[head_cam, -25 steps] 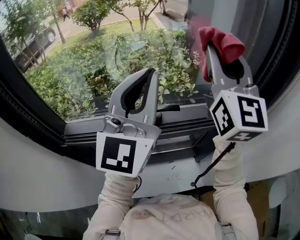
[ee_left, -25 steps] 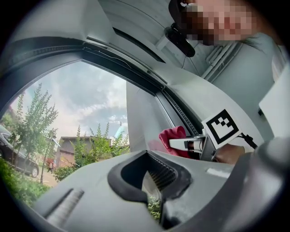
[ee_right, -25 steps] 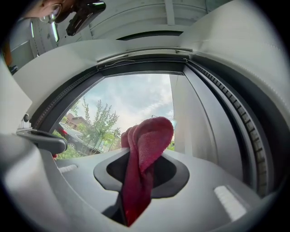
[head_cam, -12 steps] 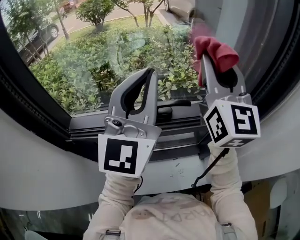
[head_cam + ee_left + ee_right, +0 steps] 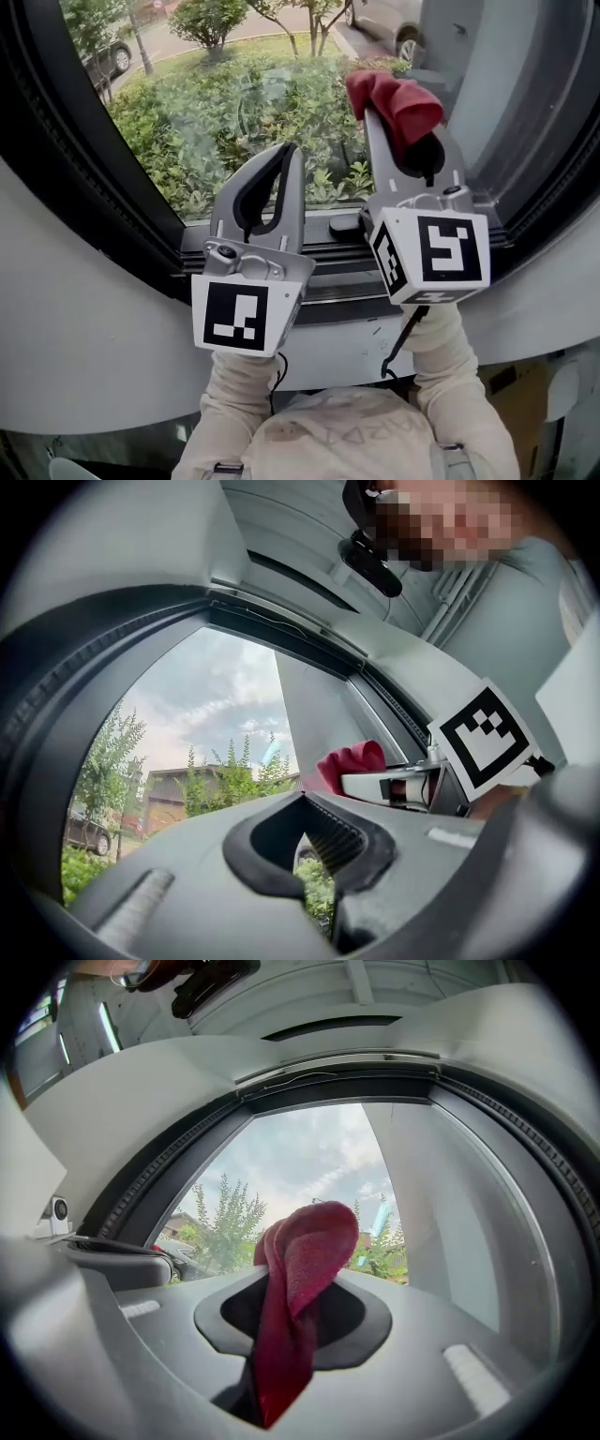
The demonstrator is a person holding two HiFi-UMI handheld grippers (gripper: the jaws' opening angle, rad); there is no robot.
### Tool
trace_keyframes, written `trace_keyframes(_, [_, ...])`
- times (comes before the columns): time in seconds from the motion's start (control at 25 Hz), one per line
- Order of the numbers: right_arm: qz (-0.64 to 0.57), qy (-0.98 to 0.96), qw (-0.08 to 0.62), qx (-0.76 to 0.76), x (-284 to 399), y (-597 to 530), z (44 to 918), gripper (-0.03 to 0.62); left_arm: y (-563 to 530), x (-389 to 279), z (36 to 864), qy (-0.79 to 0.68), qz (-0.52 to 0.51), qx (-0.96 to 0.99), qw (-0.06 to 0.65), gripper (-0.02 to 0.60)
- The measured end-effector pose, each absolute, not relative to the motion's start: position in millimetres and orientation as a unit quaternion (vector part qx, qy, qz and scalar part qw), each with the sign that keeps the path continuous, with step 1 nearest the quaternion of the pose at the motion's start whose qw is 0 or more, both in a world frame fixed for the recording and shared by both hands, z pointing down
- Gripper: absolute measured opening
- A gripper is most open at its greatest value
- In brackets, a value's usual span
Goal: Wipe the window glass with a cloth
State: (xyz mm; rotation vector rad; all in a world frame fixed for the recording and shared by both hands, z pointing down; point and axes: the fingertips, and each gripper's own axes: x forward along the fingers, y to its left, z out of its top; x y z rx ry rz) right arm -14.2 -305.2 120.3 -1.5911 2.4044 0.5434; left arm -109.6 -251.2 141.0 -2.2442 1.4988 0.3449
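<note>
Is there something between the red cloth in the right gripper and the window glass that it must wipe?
Nothing visible does. The red cloth, clamped in the right gripper, faces the window glass with no object ahead. The left gripper, shut and empty, is beside it on the left, out of the path.

Indoors beside a curved, rubber-sealed window facing garden shrubs and a parked car.

Open window glass spreads left of the cloth, hemmed by the curved black frame.
</note>
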Motion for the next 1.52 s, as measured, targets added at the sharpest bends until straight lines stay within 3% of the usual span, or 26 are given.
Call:
trace_keyframes(0.36, [0.206, 0.831, 0.092, -0.508, -104, -290, 118, 0.126, -241, -169, 143, 0.563, 0.114, -0.795, 0.194, 0.000])
trace_keyframes(0.84, [0.205, 0.833, 0.075, -0.509, -111, -289, 161, 0.126, -241, -173, 147, 0.557, 0.130, -0.796, 0.196, 0.000])
trace_keyframes(1.52, [0.208, 0.809, 0.066, -0.547, 38, -315, 159, 0.132, -265, -46, 151, 0.516, 0.137, -0.820, 0.207, 0.000])
